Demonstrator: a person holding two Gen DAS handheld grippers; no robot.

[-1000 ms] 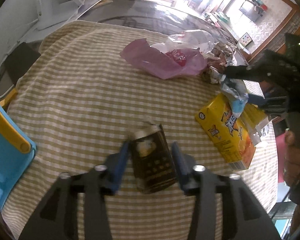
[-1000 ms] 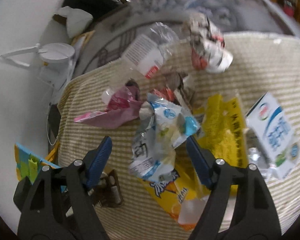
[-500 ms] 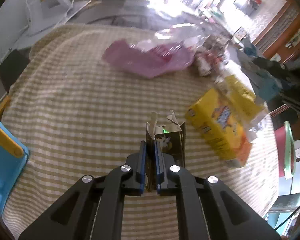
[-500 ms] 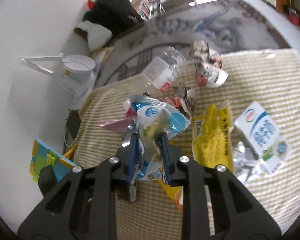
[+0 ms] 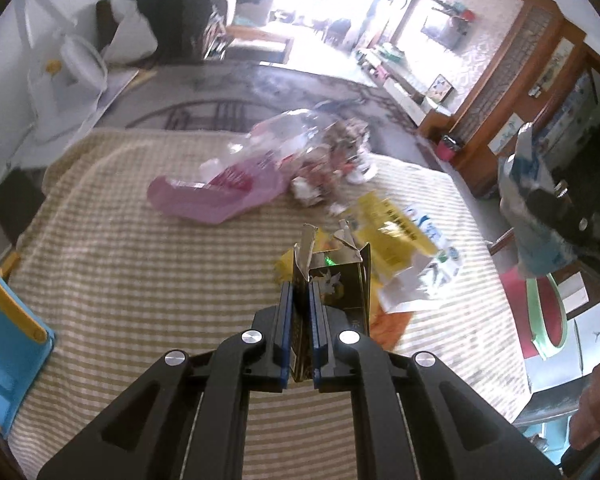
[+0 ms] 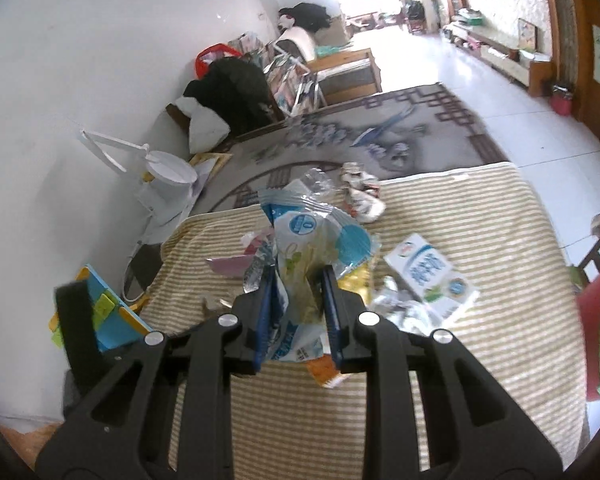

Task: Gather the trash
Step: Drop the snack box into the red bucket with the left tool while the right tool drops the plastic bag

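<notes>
— Both pieces of trash have come up off the striped cloth since a second ago, when each hand-held gripper stood wide around its target. What does the left one hold?

— Low in the left wrist view, the left hand-held gripper [image 5: 300, 312] has its blue pads pressed narrow on one side wall of the dark drink carton [image 5: 332, 280], whose torn top sticks up near the centre of the frame.

— And the right?

— Centre of the right wrist view: the right hand-held gripper [image 6: 296, 312] is closed on the crumpled blue-and-white wrapper [image 6: 312, 248], which bulges above and below the fingers. In the left view it shows at the right edge [image 5: 556, 208], with the wrapper [image 5: 532, 216] raised clear of the cloth.

— What is left on the tabletop?

— On the striped cloth [image 6: 500, 220]: a white-and-blue milk carton [image 6: 428, 276] right of centre, a crumpled wad of wrappers [image 6: 360, 196] at the far edge, and a yellow box [image 5: 392, 232] just behind the dark carton. A pink bag [image 5: 220, 192] lies upper centre of the left view, beside a clear plastic bottle [image 5: 288, 136].

— Anything else?

— A blue and yellow toy [image 5: 4, 320] at the left edge, and a white desk lamp [image 6: 160, 168] on the floor, upper left.
</notes>
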